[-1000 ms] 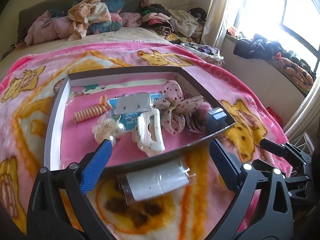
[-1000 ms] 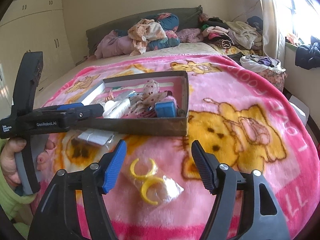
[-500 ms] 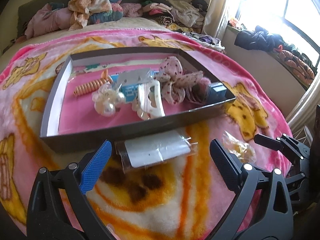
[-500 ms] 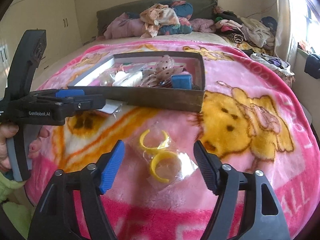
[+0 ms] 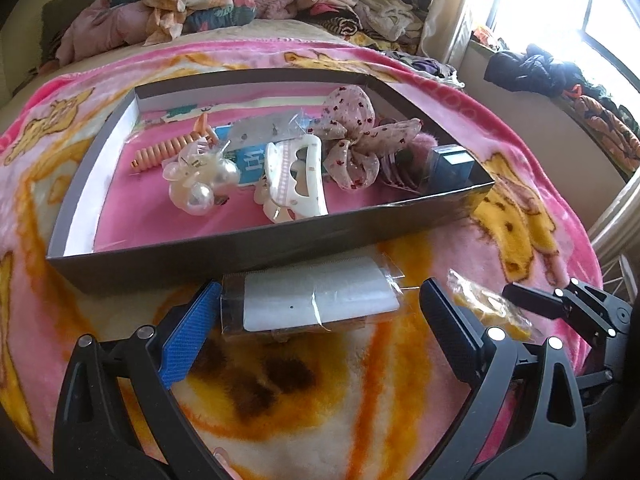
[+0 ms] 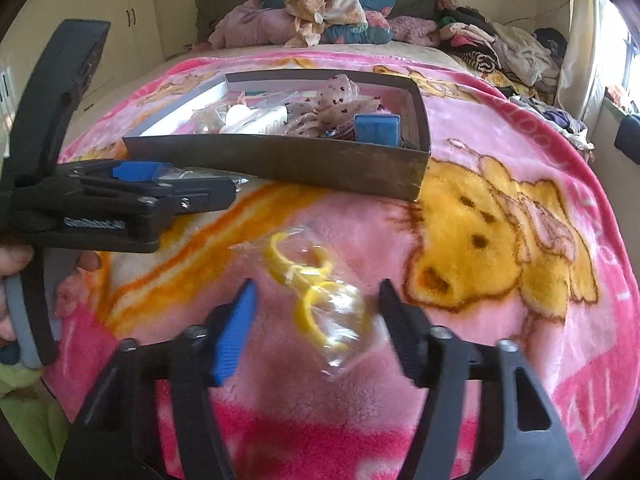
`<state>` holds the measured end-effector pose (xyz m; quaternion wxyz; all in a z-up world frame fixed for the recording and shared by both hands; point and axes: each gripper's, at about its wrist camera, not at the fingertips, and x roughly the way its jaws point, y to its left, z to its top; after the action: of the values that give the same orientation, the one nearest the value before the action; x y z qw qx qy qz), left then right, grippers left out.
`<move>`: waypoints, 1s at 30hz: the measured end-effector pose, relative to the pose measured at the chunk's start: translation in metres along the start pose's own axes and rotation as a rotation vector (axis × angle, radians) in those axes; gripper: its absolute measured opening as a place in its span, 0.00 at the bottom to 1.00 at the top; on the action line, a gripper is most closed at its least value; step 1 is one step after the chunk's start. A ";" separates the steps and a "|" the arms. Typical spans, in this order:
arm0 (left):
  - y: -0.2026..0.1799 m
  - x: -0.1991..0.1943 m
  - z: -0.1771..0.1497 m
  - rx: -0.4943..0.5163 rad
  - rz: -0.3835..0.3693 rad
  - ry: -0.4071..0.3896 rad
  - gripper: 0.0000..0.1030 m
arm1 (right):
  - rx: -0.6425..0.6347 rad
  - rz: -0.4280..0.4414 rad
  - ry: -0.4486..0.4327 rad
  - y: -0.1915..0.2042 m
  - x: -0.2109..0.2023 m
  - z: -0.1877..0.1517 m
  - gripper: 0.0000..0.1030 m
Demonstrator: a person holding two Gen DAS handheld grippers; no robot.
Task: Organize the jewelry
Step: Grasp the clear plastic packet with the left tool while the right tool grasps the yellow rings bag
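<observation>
A dark shallow box (image 5: 240,248) sits on the pink blanket and holds a white hair claw (image 5: 294,178), pearl clips (image 5: 200,184), a floral scrunchie (image 5: 356,140), an orange coil tie (image 5: 160,154) and a blue case (image 5: 452,162). A clear packet with a white card (image 5: 316,300) lies in front of the box, between the fingers of my open left gripper (image 5: 316,328). A clear bag of yellow rings (image 6: 320,300) lies on the blanket between the fingers of my open right gripper (image 6: 316,320). The box also shows in the right wrist view (image 6: 300,160).
The pink cartoon blanket (image 6: 500,220) covers the bed. Piles of clothes (image 5: 192,4) lie at the headboard. A window ledge with dark clothes (image 5: 532,68) is on the right. The left gripper (image 6: 120,200) shows at the left of the right wrist view.
Both grippers have come down and forward. The left now straddles the white card packet; the right now straddles the bag of yellow rings. Both stay open.
</observation>
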<state>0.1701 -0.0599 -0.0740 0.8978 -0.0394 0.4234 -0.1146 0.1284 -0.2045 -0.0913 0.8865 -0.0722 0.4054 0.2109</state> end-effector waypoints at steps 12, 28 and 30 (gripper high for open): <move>0.001 -0.002 -0.003 0.019 0.001 0.009 0.76 | 0.024 0.015 -0.021 -0.005 -0.014 -0.003 0.40; 0.020 -0.049 0.002 -0.004 -0.027 -0.074 0.75 | 0.063 0.066 -0.096 -0.001 -0.035 0.011 0.39; 0.026 -0.053 0.006 -0.012 -0.020 -0.089 0.75 | 0.056 0.072 -0.103 0.003 -0.036 0.017 0.39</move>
<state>0.1460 -0.0220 -0.0348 0.9143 -0.0539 0.3834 -0.1192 0.1178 -0.2085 -0.0529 0.8997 -0.0216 0.3673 0.2347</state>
